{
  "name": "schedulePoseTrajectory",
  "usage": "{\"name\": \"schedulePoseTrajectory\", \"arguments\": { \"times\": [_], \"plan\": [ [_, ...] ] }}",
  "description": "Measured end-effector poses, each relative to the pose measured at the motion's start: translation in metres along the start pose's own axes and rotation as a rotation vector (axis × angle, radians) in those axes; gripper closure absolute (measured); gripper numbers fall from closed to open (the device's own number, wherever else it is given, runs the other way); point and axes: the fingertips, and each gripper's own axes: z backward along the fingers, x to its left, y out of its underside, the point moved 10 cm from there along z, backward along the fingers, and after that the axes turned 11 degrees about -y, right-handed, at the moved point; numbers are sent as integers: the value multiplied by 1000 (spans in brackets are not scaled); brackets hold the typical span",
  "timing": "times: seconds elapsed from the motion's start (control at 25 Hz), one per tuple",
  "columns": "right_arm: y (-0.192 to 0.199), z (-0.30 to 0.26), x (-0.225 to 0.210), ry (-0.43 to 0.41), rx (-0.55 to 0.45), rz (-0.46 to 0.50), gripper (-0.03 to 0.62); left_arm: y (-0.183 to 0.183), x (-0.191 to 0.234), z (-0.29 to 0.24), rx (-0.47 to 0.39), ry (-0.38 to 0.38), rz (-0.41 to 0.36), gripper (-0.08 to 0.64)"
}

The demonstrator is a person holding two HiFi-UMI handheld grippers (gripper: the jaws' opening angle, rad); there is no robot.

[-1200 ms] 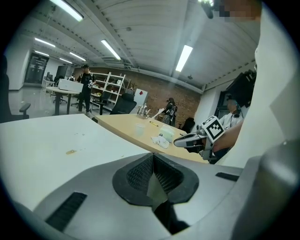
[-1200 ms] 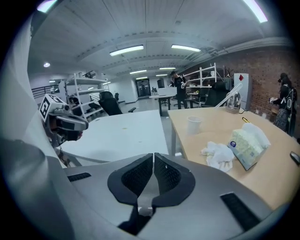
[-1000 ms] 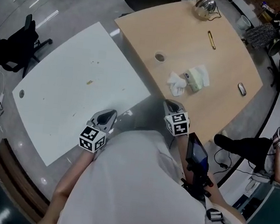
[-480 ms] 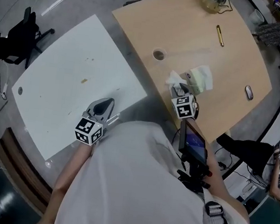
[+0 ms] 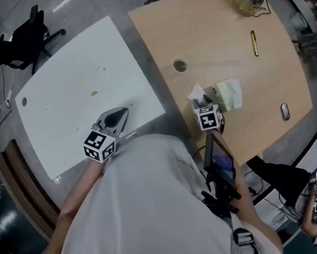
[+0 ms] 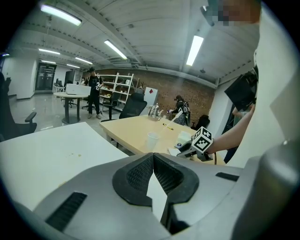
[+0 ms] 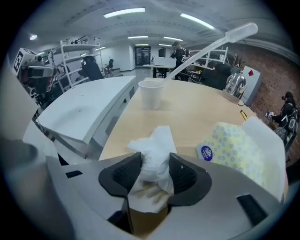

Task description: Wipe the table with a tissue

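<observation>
A crumpled white tissue (image 5: 196,92) lies on the wooden table (image 5: 224,40), beside a yellow-patterned tissue pack (image 5: 230,94). My right gripper (image 5: 201,101) points steeply down over it. In the right gripper view its jaws are opening and straddle the tissue (image 7: 152,152), which fills the gap of the right gripper (image 7: 154,171). My left gripper (image 5: 119,114) hovers over the near corner of the white table (image 5: 66,97), shut with nothing between its pads (image 6: 140,171). A small brownish crumb (image 5: 94,93) lies on the white table.
A paper cup (image 5: 180,65) stands on the wooden table beyond the tissue, with a pen (image 5: 254,42) and a mouse (image 5: 285,111) farther off. A narrow gap separates the two tables. Office chairs (image 5: 21,41) stand at the left.
My right gripper has travelled forward and down from the table's near edge to the tissue. The left gripper has shifted slightly farther over the white table's corner.
</observation>
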Motion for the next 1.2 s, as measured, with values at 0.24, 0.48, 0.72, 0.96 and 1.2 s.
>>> {"name": "schedulePoseTrajectory", "arguments": {
  "times": [0.24, 0.48, 0.72, 0.96, 1.2],
  "plan": [
    [6, -8, -5, -64, -9, -60, 456, 2, -4, -2, 21, -10, 0, 552],
    [4, -3, -5, -91, -38, -61, 502, 2, -11, -2, 26, -26, 0, 552],
    [-21, 13, 19, -202, -200, -82, 505, 13, -11, 7, 34, -65, 17, 552],
    [-52, 5, 73, -373, -260, -5, 505, 26, -5, 24, 36, -133, 39, 552],
    [-73, -8, 108, -509, -258, 96, 505, 37, -8, 44, 40, -204, 91, 552]
  ]
}}
